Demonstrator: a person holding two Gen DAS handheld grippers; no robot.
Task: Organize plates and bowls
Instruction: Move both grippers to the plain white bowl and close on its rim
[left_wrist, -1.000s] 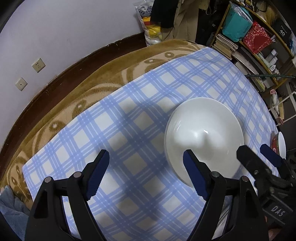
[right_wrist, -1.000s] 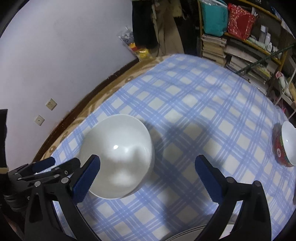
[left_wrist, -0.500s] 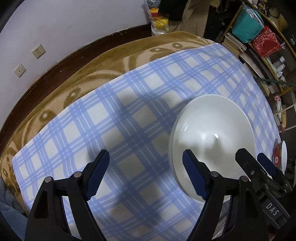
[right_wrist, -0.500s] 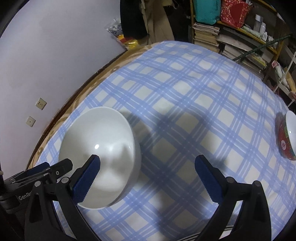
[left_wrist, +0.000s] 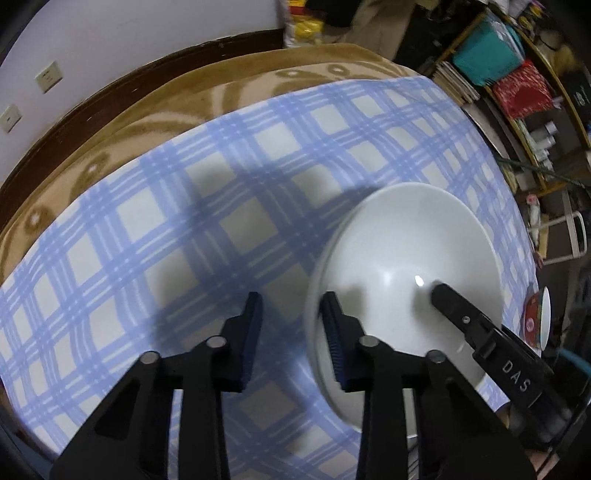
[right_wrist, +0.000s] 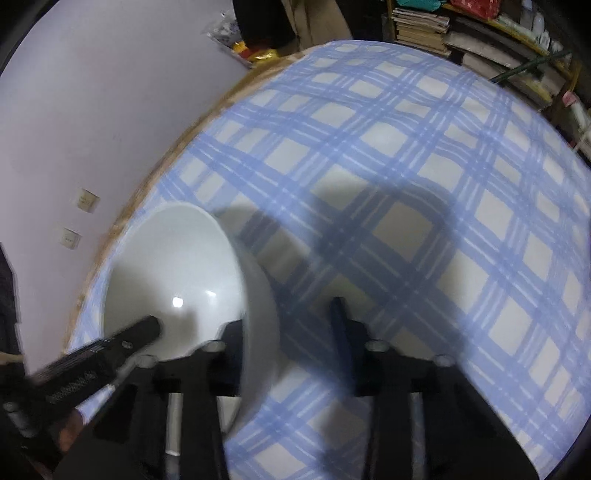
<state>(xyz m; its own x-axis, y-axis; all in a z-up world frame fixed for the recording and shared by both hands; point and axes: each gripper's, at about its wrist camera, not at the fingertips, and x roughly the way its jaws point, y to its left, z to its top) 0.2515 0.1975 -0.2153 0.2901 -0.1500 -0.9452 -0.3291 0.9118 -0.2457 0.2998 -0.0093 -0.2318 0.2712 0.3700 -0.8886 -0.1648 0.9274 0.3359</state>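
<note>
A large white bowl (left_wrist: 406, 273) sits on the blue plaid tablecloth (left_wrist: 192, 229); it also shows in the right wrist view (right_wrist: 177, 273). My left gripper (left_wrist: 291, 332) straddles the bowl's left rim, its jaws partly closed with a gap still between them. My right gripper (right_wrist: 291, 332) straddles the bowl's right rim, also partly closed, one finger inside the bowl and one outside. A red-and-white bowl (left_wrist: 537, 319) stands at the far right edge of the table.
A brown blanket (left_wrist: 147, 110) lies under the cloth toward the wall. Shelves with books and boxes (left_wrist: 517, 81) stand beyond the table's far right. The wall (right_wrist: 92, 110) runs close along the table's left side.
Both grippers have dropped down to the white bowl and their jaws have narrowed from wide open to a small gap over its opposite rims.
</note>
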